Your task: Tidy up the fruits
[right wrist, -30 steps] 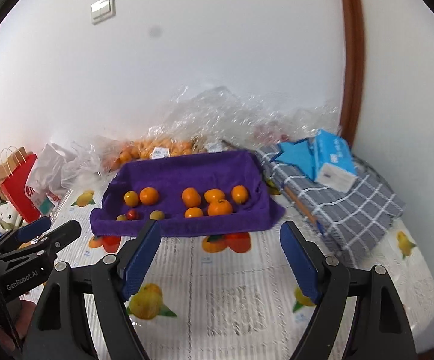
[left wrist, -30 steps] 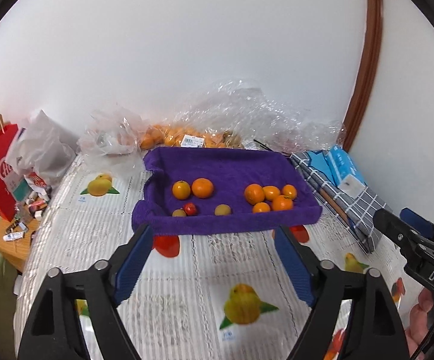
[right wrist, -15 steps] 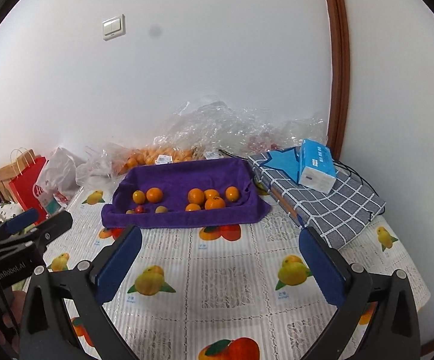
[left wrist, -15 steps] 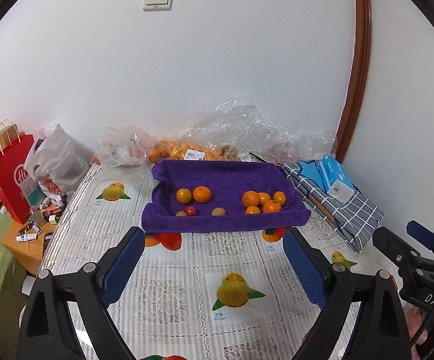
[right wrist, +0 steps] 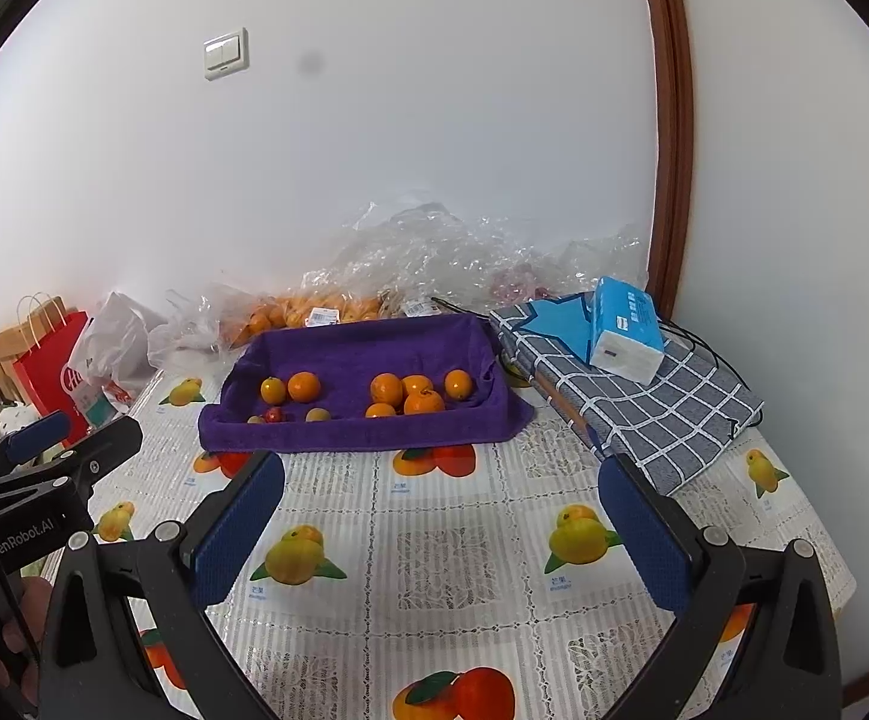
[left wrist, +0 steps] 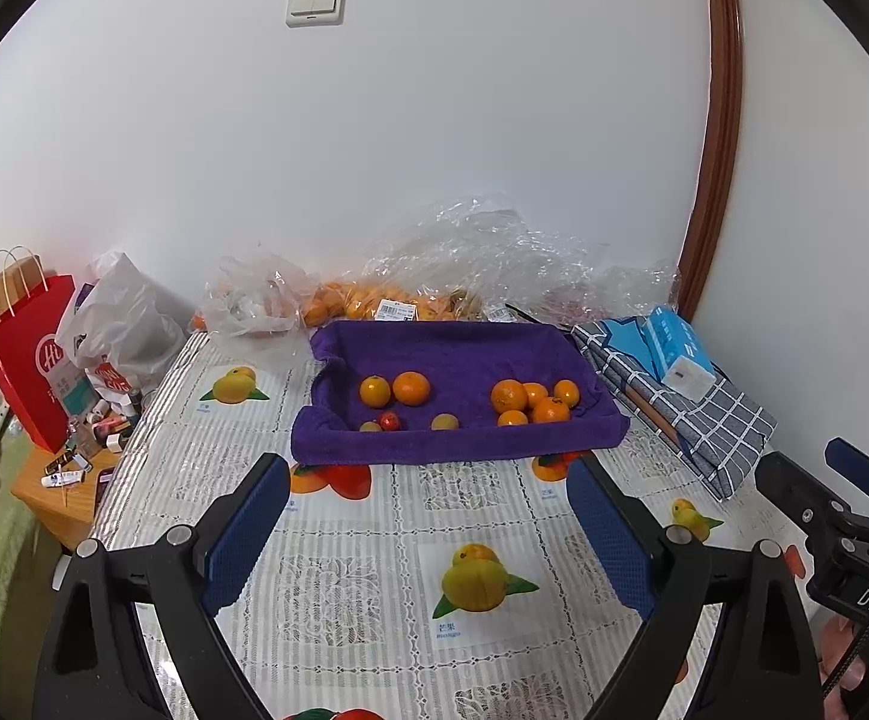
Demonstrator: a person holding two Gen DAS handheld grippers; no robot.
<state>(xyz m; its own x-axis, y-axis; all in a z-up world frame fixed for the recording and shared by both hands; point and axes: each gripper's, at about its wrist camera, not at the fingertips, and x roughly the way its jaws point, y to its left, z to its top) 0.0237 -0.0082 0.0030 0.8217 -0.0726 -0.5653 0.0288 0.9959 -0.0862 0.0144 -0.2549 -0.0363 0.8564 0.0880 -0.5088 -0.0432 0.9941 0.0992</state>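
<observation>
A purple towel-lined tray (left wrist: 452, 354) (right wrist: 368, 348) sits at the back of the table. On its left lie two oranges (left wrist: 410, 388) (right wrist: 303, 386), a small red fruit (left wrist: 389, 420) (right wrist: 273, 414) and two small yellow-green fruits (left wrist: 444, 422). On its right is a cluster of several oranges (left wrist: 530, 401) (right wrist: 413, 393). My left gripper (left wrist: 428, 516) is open and empty, well in front of the tray. My right gripper (right wrist: 440, 516) is open and empty, also well back from it. Each gripper shows at the edge of the other's view.
Clear plastic bags with more oranges (left wrist: 374, 306) lie against the wall behind the tray. A checked cloth (right wrist: 644, 402) with a blue tissue pack (right wrist: 623, 330) lies right of it. A red paper bag (left wrist: 32, 360) and white bag stand off the table's left edge.
Both grippers have pulled back and up from the tray, so the tray looks smaller and farther. Both stay open and empty. The fruits have not moved.
</observation>
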